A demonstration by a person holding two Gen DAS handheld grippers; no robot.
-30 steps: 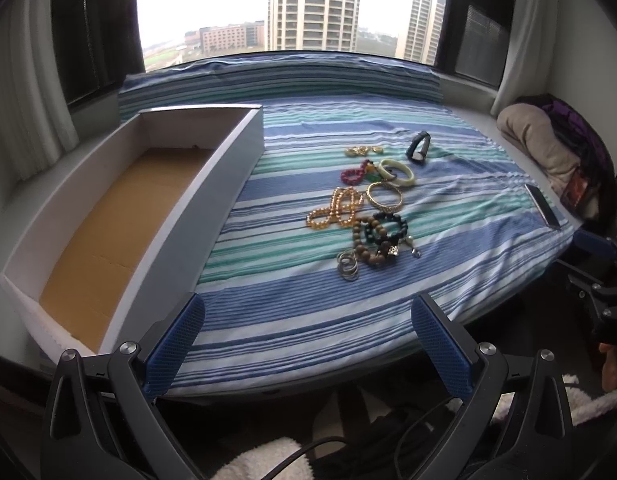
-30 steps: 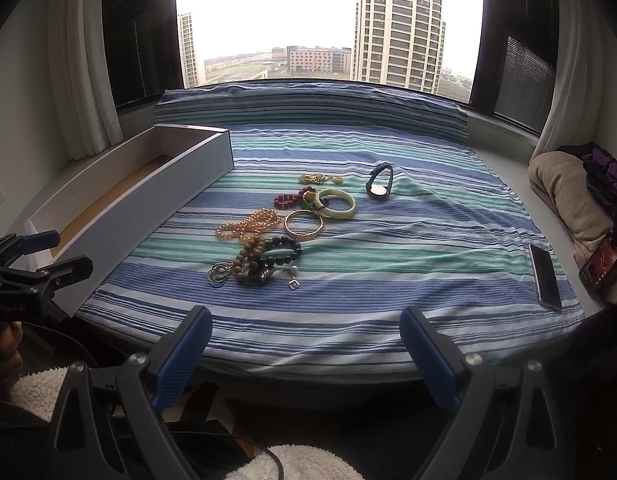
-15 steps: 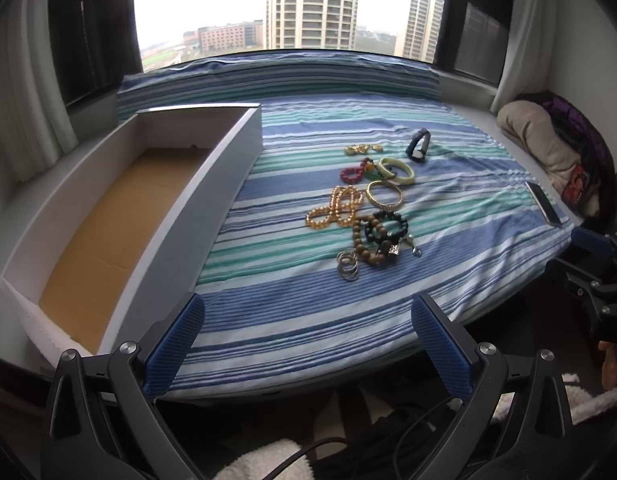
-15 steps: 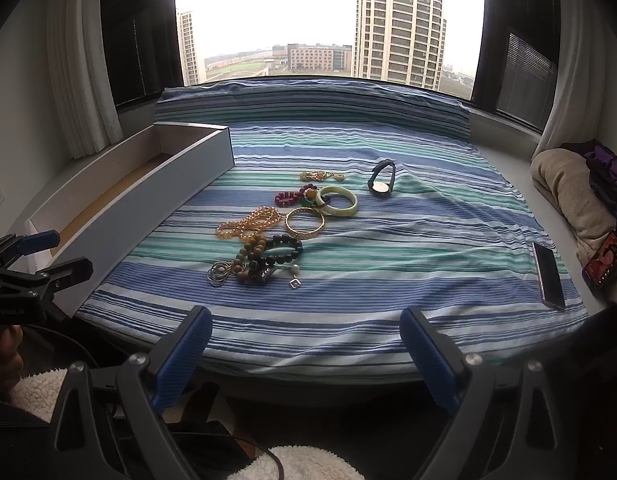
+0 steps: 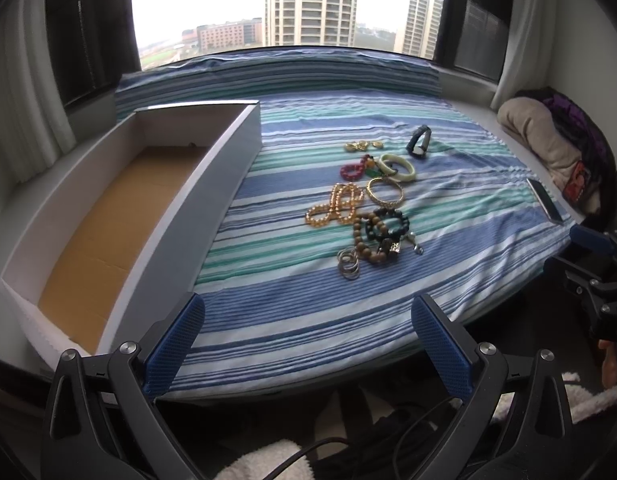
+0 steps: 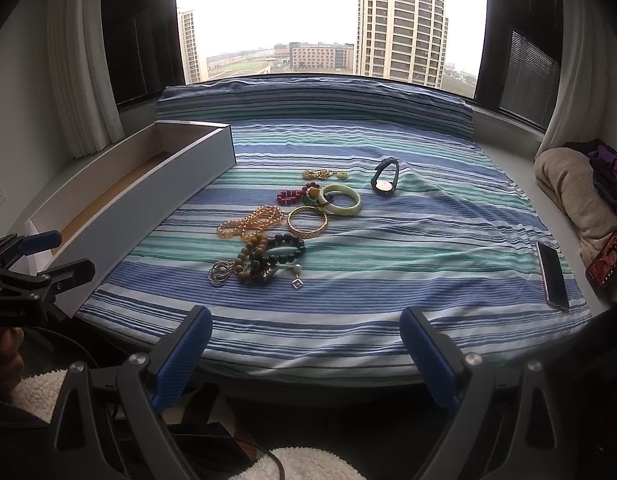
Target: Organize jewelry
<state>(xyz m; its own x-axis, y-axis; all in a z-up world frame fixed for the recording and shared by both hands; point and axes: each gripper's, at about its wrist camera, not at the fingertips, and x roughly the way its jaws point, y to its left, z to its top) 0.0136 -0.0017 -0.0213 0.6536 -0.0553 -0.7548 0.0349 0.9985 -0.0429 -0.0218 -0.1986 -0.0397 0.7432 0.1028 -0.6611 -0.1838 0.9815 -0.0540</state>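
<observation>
Holding both tools low at the near edge of the striped cloth (image 5: pixel 308 312), you have your left gripper (image 5: pixel 308 344) spread wide with nothing between its blue pads, and your right gripper (image 6: pixel 304 344) the same, jaws apart and empty. Past them, in the middle of each frame, the jewelry lies in a loose cluster: nearest are the silver rings (image 6: pixel 219 273), touching the wooden bead bracelet (image 6: pixel 250 258) that overlaps the black bead bracelet (image 6: pixel 286 249). Behind sit the amber bead strand (image 6: pixel 250 222) and the gold bangle (image 6: pixel 307 221), then the pale jade bangle (image 6: pixel 340 199) beside the red bead bracelet (image 6: pixel 290 196). Farther back are the gold earrings (image 6: pixel 324 175) and the dark watch (image 6: pixel 385 179). The white box (image 5: pixel 212 184) stands at the left of the left view, its brown floor bare. A phone (image 6: pixel 552 276) rests at the right edge of the cloth
</observation>
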